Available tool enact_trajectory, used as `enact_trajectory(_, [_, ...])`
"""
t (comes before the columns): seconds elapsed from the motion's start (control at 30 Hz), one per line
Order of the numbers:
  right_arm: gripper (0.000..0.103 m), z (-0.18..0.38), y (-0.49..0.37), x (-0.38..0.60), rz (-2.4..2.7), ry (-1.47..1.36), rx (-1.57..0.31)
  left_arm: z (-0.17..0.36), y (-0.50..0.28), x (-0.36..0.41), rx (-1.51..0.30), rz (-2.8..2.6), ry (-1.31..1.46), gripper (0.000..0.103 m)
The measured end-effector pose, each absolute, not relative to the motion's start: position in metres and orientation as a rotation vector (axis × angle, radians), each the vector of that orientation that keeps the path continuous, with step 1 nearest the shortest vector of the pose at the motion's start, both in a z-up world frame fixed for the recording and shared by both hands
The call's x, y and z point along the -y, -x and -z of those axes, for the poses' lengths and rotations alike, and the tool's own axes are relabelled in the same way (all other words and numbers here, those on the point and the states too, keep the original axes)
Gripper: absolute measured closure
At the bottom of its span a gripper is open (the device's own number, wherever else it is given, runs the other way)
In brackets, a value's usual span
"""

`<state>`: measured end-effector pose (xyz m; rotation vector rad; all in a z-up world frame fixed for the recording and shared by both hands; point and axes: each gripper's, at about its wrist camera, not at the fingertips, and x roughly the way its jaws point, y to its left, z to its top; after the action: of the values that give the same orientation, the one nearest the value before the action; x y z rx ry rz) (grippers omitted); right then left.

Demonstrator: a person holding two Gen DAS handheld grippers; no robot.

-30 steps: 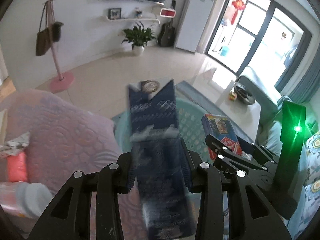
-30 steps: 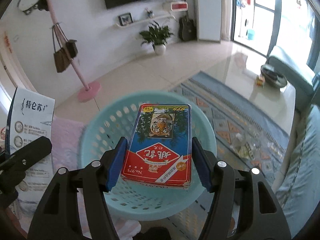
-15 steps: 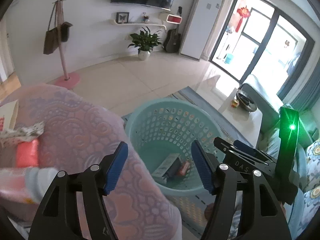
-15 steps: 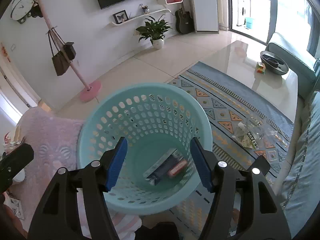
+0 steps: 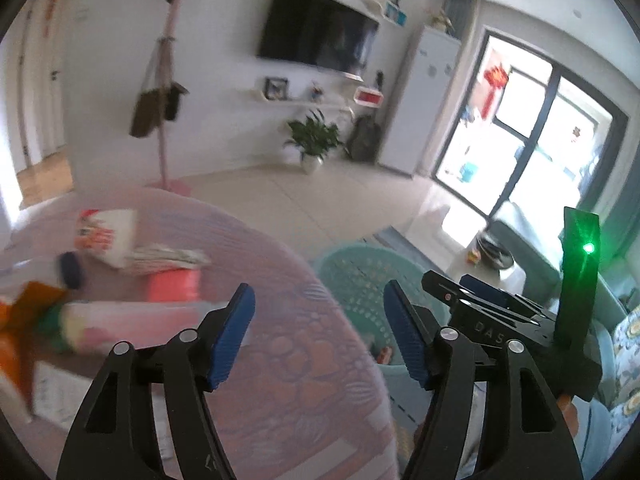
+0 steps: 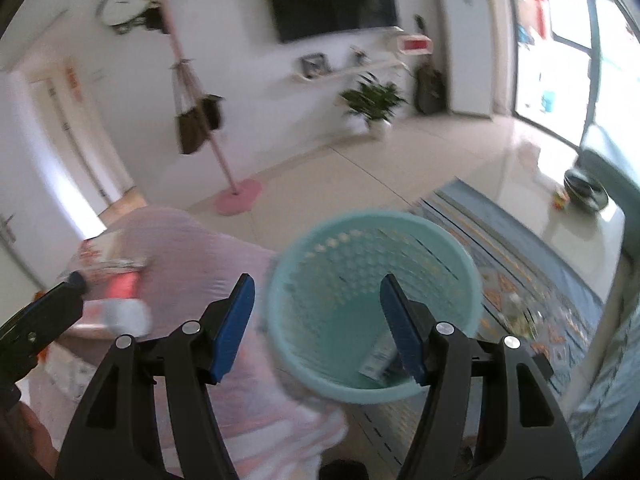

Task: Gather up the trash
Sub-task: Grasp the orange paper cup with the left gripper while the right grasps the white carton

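The teal perforated trash basket point(image 6: 372, 264) stands on the floor beside the pink-clothed table point(image 5: 280, 320); a dropped packet point(image 6: 376, 356) lies in its bottom. My right gripper point(image 6: 316, 308) is open and empty above the basket's left rim. My left gripper point(image 5: 318, 320) is open and empty over the table's right edge, with the basket point(image 5: 360, 276) just beyond. Trash lies on the table to the left: a white and red packet point(image 5: 104, 236), a pink block point(image 5: 172, 284), a pale bottle point(image 5: 132, 320) and a dark cap point(image 5: 72, 270). The view is blurred.
A patterned rug point(image 6: 532, 280) lies under and right of the basket. A pink coat stand point(image 6: 236, 196) stands on the tiled floor behind the table. A low glass table point(image 6: 584, 216) with a dark bowl and a sofa point(image 5: 624, 360) lie to the right.
Both grippers let go of their loads, the dark packet and the red card box, which fell into the basket. Both views have since swung left toward the table's trash.
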<state>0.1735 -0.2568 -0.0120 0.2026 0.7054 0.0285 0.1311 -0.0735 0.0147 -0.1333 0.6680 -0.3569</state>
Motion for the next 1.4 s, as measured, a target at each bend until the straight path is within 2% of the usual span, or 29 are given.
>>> enact_trajectory(0.23, [0.041,-0.016,-0.15,0.168,-0.242,-0.099,-0.627,-0.036,-0.086,-0.018,-0.595,0.154,0.226,0.035])
enact_trajectory(0.37, [0.041,-0.012,-0.143,0.113,-0.354,-0.036,-0.64,-0.036,-0.069,-0.073,-0.603,0.002,0.261,0.033])
enact_trajectory(0.47, [0.041,0.001,-0.148,0.078,-0.447,-0.025,-0.7,-0.025,-0.063,-0.112,-0.647,-0.073,0.299,0.029])
enact_trajectory(0.63, [0.042,0.025,-0.149,0.029,-0.555,0.046,-0.757,0.006,-0.07,-0.154,-0.756,-0.162,0.326,0.029])
enact_trajectory(0.97, [0.042,0.063,-0.166,0.007,-0.66,0.054,-0.922,0.025,-0.091,-0.172,-0.782,-0.21,0.324,0.029])
enact_trajectory(1.2, [0.041,0.064,-0.135,0.009,-0.785,0.113,-0.963,0.035,-0.096,-0.179,-0.8,-0.223,0.355,0.036])
enact_trajectory(1.3, [0.034,0.064,-0.124,-0.001,-0.798,0.174,-0.946,0.037,-0.096,-0.183,-0.803,-0.224,0.357,0.04])
enact_trajectory(1.4, [0.033,0.067,-0.121,-0.018,-0.785,0.239,-0.927,0.04,-0.095,-0.187,-0.807,-0.22,0.361,0.044])
